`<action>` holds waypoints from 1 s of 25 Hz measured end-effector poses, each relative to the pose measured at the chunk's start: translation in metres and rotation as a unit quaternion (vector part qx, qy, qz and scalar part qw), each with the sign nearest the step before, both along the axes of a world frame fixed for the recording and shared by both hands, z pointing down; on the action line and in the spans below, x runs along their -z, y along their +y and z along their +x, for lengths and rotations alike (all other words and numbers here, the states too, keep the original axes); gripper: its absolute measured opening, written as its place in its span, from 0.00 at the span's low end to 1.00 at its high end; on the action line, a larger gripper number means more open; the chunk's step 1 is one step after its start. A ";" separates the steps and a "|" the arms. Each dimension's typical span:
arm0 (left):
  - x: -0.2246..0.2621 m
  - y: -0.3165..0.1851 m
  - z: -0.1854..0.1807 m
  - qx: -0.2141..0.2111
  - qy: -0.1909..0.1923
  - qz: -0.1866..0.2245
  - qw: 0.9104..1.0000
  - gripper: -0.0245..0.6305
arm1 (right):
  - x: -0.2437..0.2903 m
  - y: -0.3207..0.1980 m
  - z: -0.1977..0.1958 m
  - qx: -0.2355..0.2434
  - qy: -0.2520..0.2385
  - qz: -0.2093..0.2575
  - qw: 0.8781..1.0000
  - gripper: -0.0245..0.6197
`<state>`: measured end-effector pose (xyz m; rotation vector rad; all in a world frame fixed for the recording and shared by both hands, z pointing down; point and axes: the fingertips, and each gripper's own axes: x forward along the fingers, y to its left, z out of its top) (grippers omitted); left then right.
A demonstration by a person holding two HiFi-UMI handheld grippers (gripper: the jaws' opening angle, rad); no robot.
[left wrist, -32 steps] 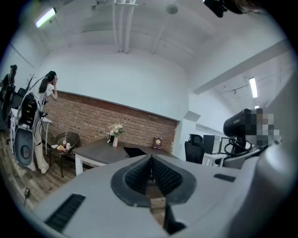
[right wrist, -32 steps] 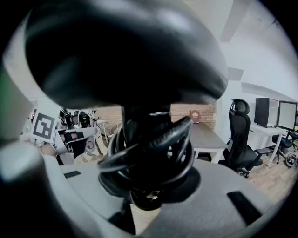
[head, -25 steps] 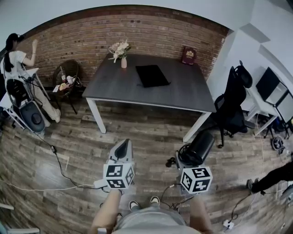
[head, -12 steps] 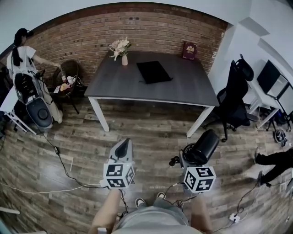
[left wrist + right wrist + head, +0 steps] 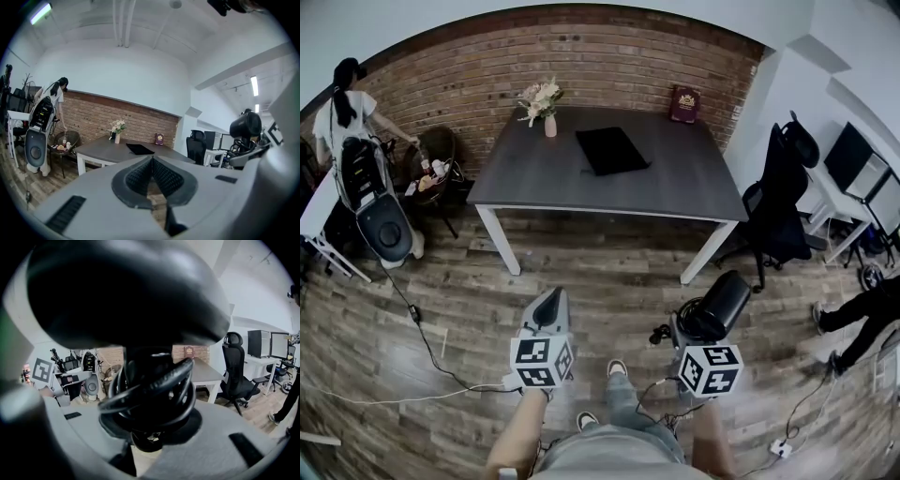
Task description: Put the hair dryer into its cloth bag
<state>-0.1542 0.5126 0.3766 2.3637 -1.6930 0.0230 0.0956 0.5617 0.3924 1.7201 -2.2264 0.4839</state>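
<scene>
A black hair dryer (image 5: 715,304) with its cord coiled round the handle sits upright in my right gripper (image 5: 686,330), whose jaws are shut on the handle; in the right gripper view the dryer (image 5: 136,301) fills most of the picture. My left gripper (image 5: 550,302) is shut and holds nothing, its pads (image 5: 140,176) meeting in the left gripper view. The black cloth bag (image 5: 612,150) lies flat on the dark table (image 5: 694,187) ahead, far from both grippers, small in the left gripper view as the bag (image 5: 139,149).
A vase of flowers (image 5: 542,101) and a dark red box (image 5: 684,103) stand at the table's back. A black office chair (image 5: 780,202) is to the right, a wicker chair (image 5: 431,164) and a person (image 5: 347,103) to the left. Cables (image 5: 412,309) run over the wood floor.
The table has come a little nearer as I step forward. The person at the left has turned toward the wicker chair; both grippers keep their grip and spacing.
</scene>
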 end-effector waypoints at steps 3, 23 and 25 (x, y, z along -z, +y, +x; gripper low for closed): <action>-0.002 -0.021 0.004 0.002 -0.002 -0.002 1.000 0.05 | 0.000 -0.022 0.007 0.001 0.002 0.003 1.000 0.24; 0.013 -0.211 0.059 0.037 -0.014 0.003 0.999 0.05 | 0.009 -0.226 0.069 0.037 0.011 0.010 0.999 0.24; 0.012 -0.228 0.065 0.041 -0.012 0.004 0.999 0.05 | 0.008 -0.244 0.076 0.041 0.011 0.010 0.999 0.24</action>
